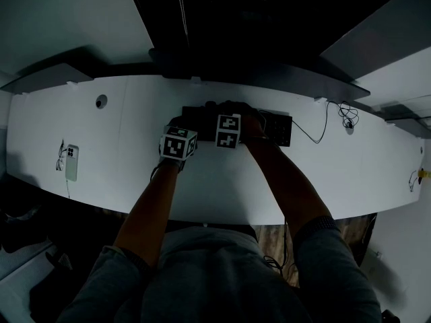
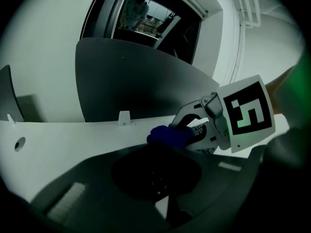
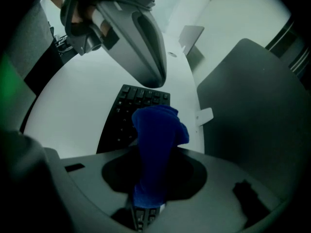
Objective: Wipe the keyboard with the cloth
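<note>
A black keyboard [image 1: 276, 128] lies mid-desk on the white desk [image 1: 121, 153], mostly hidden under both grippers in the head view. My right gripper [image 3: 143, 210] is shut on a blue cloth [image 3: 155, 144], which hangs over the keyboard's [image 3: 131, 115] end keys. In the left gripper view the cloth [image 2: 167, 136] shows as a blue wad in the right gripper [image 2: 204, 127], touching the desk. My left gripper [image 2: 165, 200] hovers just left of it over the keyboard's near end, its jaws close together with nothing seen between them.
A phone [image 1: 71, 161] on a cable lies at the desk's left. A round grommet [image 1: 101, 101] sits at the back left. Cables and a small dark object [image 1: 347, 121] lie at the right. Grey partition panels [image 2: 136, 86] rise behind the desk.
</note>
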Available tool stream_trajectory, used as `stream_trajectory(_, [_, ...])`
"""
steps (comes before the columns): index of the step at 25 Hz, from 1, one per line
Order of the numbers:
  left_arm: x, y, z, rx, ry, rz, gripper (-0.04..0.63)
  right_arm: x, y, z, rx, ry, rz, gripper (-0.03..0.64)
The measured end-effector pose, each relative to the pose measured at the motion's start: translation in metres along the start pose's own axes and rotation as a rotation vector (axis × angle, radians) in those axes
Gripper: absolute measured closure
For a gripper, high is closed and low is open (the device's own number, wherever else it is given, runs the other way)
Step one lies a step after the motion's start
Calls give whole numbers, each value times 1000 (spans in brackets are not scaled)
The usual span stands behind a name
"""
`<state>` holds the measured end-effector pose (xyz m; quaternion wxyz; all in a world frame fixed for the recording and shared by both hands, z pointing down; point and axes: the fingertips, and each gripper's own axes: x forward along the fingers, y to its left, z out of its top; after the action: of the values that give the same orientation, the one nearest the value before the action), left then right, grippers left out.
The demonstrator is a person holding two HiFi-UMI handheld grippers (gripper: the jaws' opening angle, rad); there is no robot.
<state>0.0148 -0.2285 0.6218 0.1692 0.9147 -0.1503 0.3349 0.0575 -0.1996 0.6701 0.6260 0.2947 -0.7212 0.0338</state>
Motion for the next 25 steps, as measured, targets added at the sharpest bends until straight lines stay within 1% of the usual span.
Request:
stream_trajectory(11, [16,-30,1,3,10,-12,586,-9,6,-30,32,-12,-14,491])
stream_trajectory(25, [29,-54,6,7,12,-12,586,-17,11,-57,43,-19,-14,491])
